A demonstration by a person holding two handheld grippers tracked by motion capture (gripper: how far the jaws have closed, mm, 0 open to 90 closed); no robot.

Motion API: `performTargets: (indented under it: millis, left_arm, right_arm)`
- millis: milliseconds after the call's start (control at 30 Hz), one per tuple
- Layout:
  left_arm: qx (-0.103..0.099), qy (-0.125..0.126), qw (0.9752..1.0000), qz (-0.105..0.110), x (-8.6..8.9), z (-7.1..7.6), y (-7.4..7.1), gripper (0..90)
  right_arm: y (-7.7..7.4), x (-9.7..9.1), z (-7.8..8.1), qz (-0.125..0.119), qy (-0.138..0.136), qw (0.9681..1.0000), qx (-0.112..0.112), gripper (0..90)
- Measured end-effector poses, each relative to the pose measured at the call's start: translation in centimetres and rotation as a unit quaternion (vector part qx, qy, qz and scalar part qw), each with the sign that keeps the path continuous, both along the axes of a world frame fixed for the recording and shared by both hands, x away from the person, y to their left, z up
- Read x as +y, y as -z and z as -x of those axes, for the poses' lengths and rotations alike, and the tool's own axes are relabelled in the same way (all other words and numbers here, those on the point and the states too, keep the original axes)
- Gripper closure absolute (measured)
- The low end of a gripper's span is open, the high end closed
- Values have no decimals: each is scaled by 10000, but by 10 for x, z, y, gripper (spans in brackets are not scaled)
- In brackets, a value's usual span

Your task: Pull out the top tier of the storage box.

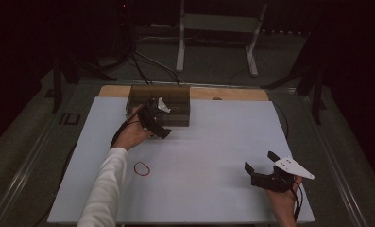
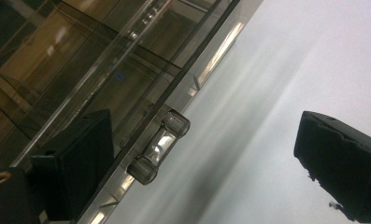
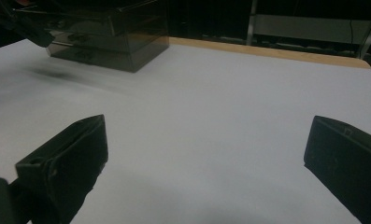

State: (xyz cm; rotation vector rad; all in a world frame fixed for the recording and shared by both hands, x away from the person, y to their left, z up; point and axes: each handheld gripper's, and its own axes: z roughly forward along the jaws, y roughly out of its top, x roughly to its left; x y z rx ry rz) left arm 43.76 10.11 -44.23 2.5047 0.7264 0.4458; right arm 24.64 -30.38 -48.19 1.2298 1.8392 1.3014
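Reaching at the far left of the counter (image 1: 199, 156), the left gripper (image 1: 155, 120) gapes wide at the smoky drawer box (image 1: 173, 97), its clear drawer handle (image 2: 160, 146) between the jaws. Well apart, the right gripper (image 1: 262, 166) hovers spread over bare counter near the front right.

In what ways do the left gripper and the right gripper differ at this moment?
The left gripper is far out at the clear drawer box, its jaws around a drawer handle; the right gripper is near the table's front edge over bare surface, apart from everything. Both have open jaws and hold nothing.
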Motion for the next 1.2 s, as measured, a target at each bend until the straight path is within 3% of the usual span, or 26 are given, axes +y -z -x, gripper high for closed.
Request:
performTargets:
  millis: [333, 433, 567, 967, 1133, 1200]
  left_arm:
    - [165, 104, 9997, -157, 1, 5, -3, 90]
    - [101, -45, 9998, -151, 3, 2, -4, 143]
    - [71, -171, 9992, -364, 4, -1, 0, 167]
    - [-27, -324, 9979, -553, 2, -1, 2, 259]
    - [-203, -406, 9964, -714, 1, 0, 3, 354]
    - [-407, -460, 9944, -855, 0, 0, 3, 419]
  right_arm:
    - [0, 1, 0, 8, -3, 10000, 0, 4]
    - [0, 1, 0, 9, -7, 10000, -4, 4]
    - [0, 0, 0, -4, 4, 10000, -3, 4]
    - [0, 0, 0, -2, 0, 10000, 5, 4]
    - [0, 1, 0, 5, -4, 10000, 4, 4]
    - [0, 1, 0, 7, -11, 10000, 4, 4]
